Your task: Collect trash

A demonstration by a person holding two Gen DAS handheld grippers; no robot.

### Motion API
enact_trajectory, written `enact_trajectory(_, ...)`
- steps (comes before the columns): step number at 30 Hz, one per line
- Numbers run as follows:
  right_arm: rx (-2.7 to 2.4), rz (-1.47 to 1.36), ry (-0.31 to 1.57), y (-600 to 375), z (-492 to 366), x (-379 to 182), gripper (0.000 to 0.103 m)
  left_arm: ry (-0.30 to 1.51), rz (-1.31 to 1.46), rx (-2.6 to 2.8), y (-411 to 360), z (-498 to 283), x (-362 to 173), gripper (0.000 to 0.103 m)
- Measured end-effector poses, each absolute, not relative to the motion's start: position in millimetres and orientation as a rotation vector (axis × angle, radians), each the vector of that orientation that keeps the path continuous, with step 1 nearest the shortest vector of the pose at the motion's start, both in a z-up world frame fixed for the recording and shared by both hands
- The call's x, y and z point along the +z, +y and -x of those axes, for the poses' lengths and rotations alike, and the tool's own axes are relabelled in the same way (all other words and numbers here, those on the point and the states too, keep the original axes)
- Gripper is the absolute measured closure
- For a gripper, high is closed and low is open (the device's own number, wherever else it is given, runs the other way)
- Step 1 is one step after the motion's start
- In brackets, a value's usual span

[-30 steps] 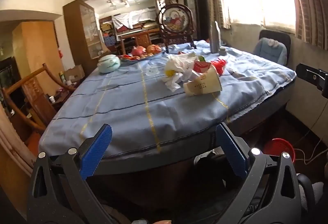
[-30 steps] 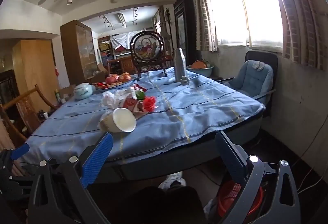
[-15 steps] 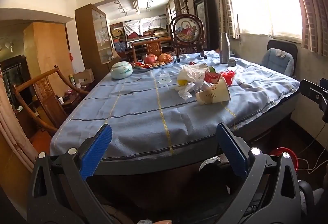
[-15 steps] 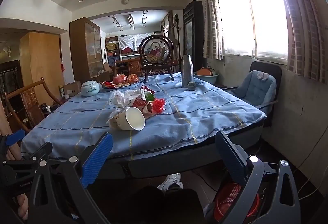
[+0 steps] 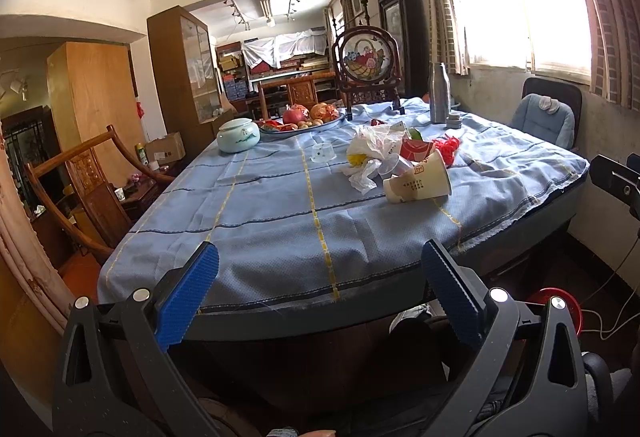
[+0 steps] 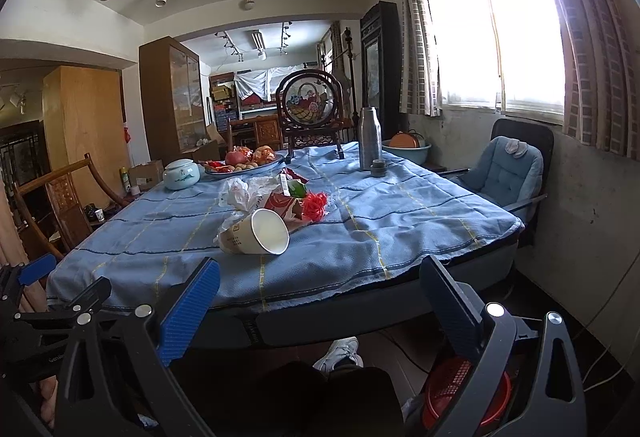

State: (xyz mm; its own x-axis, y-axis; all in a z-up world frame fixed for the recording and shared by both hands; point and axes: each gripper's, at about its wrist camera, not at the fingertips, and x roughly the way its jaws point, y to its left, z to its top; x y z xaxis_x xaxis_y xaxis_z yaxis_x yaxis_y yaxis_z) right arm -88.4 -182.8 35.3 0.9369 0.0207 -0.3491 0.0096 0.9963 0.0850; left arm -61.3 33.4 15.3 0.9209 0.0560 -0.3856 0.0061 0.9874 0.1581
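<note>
A heap of trash lies on the blue tablecloth (image 5: 280, 221): a tipped paper cup (image 5: 418, 184) (image 6: 256, 233), a crumpled white plastic bag (image 5: 374, 147) (image 6: 240, 195), a red carton (image 5: 416, 151) (image 6: 282, 205) and a red tuft (image 6: 316, 203). A small clear plastic cup (image 5: 322, 153) stands apart to the left. My left gripper (image 5: 320, 279) is open, below the table's near edge, well short of the heap. My right gripper (image 6: 316, 291) is open too, at the near edge, empty. A red basket (image 6: 464, 389) (image 5: 556, 307) sits on the floor to the right.
On the table's far side stand a pale lidded jar (image 5: 238, 135), a fruit tray (image 5: 304, 121), a steel flask (image 6: 369, 139) and a framed round picture (image 6: 310, 105). A wooden chair (image 5: 88, 197) is at left, a padded blue chair (image 6: 506, 169) at right. A person's shoe (image 6: 340, 351) is under the table.
Both grippers have risen and tilted, so the table and trash sit lower and nearer in both views. Jaws stay open; nothing was picked up.
</note>
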Motion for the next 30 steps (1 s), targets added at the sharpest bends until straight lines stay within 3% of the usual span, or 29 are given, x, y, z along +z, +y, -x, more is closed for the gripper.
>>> enact_trajectory(30,0.004,-0.090,0.358,-183.1,89.0,35.2,0.005,0.414,-0.150,0.039,36.8,57.8,14.8,0.006)
